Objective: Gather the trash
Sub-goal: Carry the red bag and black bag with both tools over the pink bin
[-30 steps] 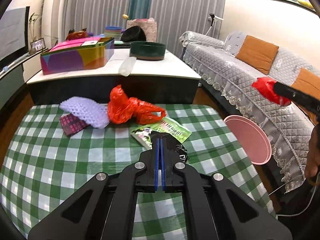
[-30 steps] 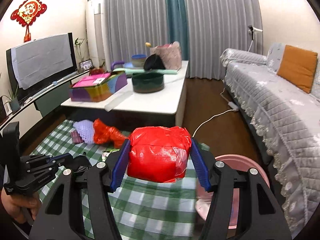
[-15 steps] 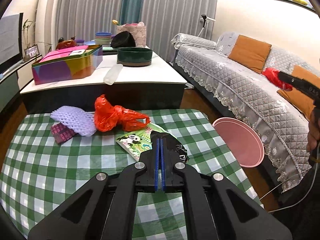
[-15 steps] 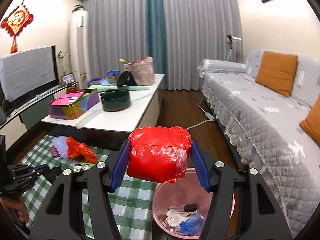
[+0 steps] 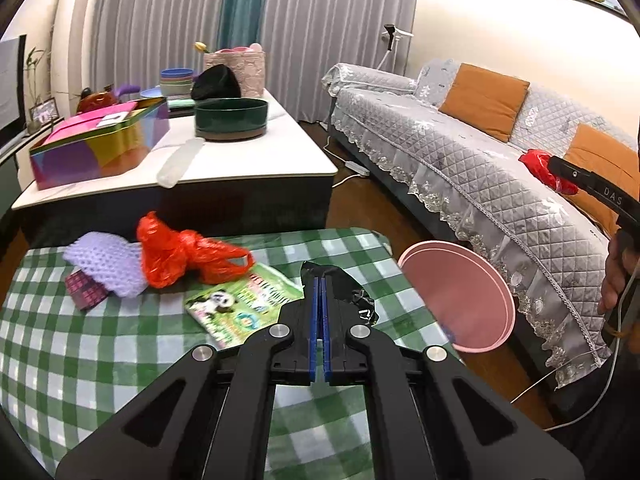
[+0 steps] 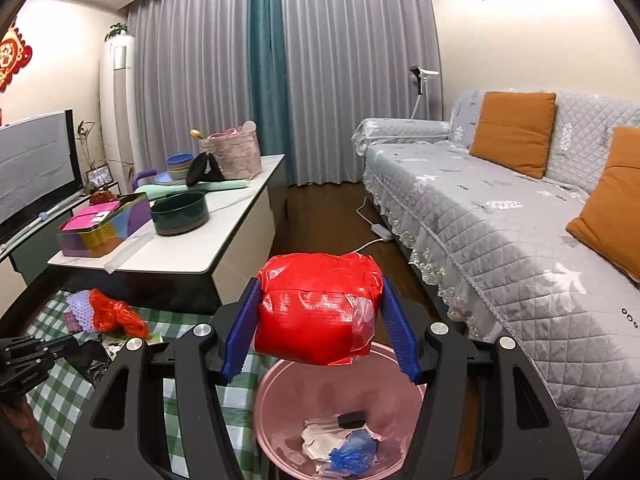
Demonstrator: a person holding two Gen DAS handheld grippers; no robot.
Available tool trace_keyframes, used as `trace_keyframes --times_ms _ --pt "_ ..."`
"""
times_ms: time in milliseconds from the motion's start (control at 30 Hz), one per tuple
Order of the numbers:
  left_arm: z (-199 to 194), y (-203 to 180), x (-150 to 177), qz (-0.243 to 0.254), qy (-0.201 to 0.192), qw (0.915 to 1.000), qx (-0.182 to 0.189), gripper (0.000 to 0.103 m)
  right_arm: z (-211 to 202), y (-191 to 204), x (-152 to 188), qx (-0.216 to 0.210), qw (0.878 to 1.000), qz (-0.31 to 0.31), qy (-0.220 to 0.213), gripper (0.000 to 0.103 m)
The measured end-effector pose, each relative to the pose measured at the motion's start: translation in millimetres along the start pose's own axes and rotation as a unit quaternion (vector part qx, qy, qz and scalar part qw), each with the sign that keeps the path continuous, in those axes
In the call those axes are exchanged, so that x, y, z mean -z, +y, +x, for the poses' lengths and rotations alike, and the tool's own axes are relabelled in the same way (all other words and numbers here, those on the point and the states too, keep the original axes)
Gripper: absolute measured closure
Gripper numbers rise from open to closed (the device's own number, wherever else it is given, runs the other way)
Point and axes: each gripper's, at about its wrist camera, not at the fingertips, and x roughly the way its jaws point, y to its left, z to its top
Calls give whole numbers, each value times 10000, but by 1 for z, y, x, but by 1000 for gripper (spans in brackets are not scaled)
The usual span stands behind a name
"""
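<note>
My right gripper (image 6: pixel 320 282) is shut on a red taped bundle (image 6: pixel 316 312) and hangs right above the pink bin (image 6: pixel 296 392). The left wrist view shows that bundle (image 5: pixel 540 164) at the far right, above the sofa side. My left gripper (image 5: pixel 320 280) is shut on a crumpled black wrapper (image 5: pixel 354 298) over the green checked tablecloth (image 5: pixel 80 360), left of the bin (image 5: pixel 460 300). On the cloth lie an orange-red plastic bag (image 5: pixel 180 256), a lilac foam net (image 5: pixel 108 260), a panda-print packet (image 5: pixel 240 304) and a small dark pink packet (image 5: pixel 86 294).
The bin holds white paper, a blue bag (image 6: pixel 354 450) and a small black item. Behind the checked table stands a white-topped coffee table (image 5: pixel 248 168) with a colourful tin (image 5: pixel 100 144) and a dark green bowl (image 5: pixel 231 118). A grey sofa (image 5: pixel 460 152) runs along the right.
My right gripper has swung right with the red bundle, from over the checked table to above the pink bin. My left gripper has shifted towards the bin side, the black wrapper still in it.
</note>
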Motion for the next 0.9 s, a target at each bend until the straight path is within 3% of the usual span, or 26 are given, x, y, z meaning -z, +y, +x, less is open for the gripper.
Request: trace_keyframes --times_ms 900 --pt "74 -108 -49 519 15 9963 688 101 20 -39 3 493 9985 201 119 44"
